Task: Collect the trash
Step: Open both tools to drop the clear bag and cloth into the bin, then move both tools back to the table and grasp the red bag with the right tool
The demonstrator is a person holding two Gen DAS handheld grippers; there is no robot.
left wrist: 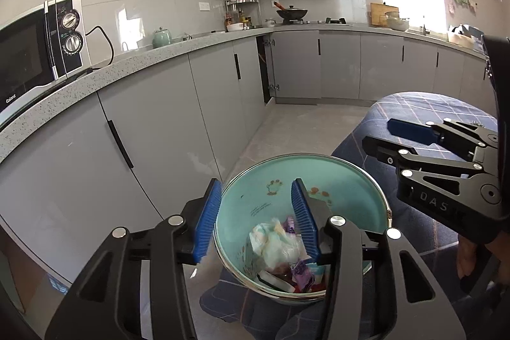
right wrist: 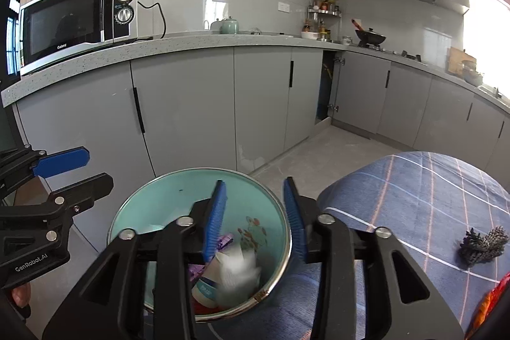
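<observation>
The left gripper stands spread above the teal bin, nothing between its blue pads. The right gripper is likewise spread and empty over the bin's mouth. Below both, the round bin stands upright, mouth up, holding crumpled white paper and purple wrappers at its bottom. It stands beside a blue checked cloth bearing a dark dried bundle. Around are grey cabinets, a stone counter and a microwave.

White wad in bin blurred (identity unclear).
</observation>
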